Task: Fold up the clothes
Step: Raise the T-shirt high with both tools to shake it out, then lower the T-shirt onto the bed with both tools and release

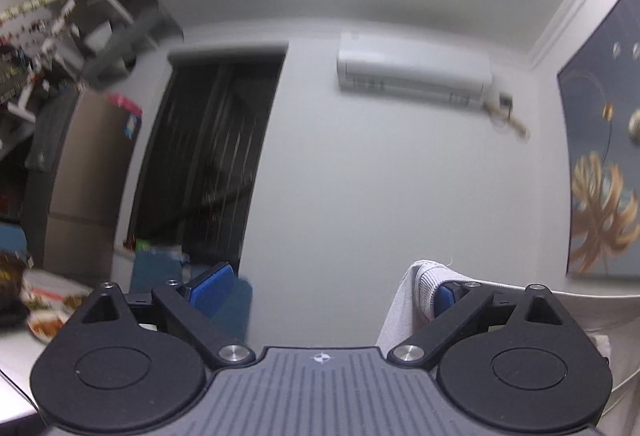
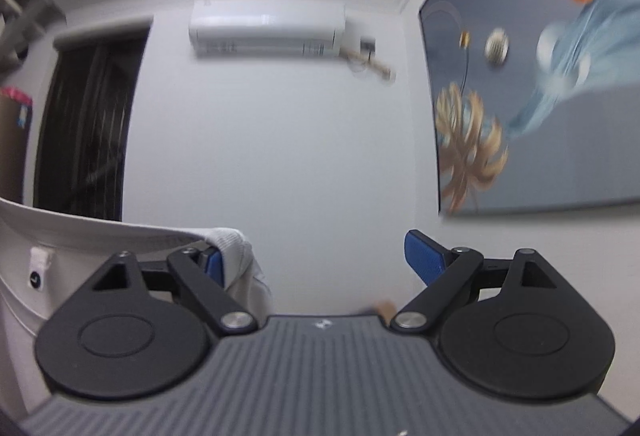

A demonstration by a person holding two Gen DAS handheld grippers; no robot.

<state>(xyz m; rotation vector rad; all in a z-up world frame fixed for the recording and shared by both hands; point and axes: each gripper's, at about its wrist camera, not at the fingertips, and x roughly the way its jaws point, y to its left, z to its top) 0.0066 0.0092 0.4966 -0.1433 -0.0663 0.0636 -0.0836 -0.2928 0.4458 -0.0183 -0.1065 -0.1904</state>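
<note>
A pale grey wall [image 1: 360, 175] with a white wall-mounted air conditioner [image 1: 414, 75], a dark doorway [image 1: 208, 155] and a blue painting with gold leaves [image 2: 520, 95] fills both views, since both tools point roughly level into the room. The white knitted garment with a ribbed hem [image 1: 426, 284] hangs stretched between the two tools: in the left wrist view its corner is draped over the inner blue pad of the left gripper [image 1: 324, 288], and in the right wrist view the other corner [image 2: 232, 248] is draped over the inner pad of the right gripper [image 2: 312, 260], a white label hanging below the taut edge. Its long edge runs sideways from one tool to the other, each equally near. Both pairs of jaws stand wide apart, clamping nothing; the cloth seems merely hooked on one finger each, so it could slip off.
</note>
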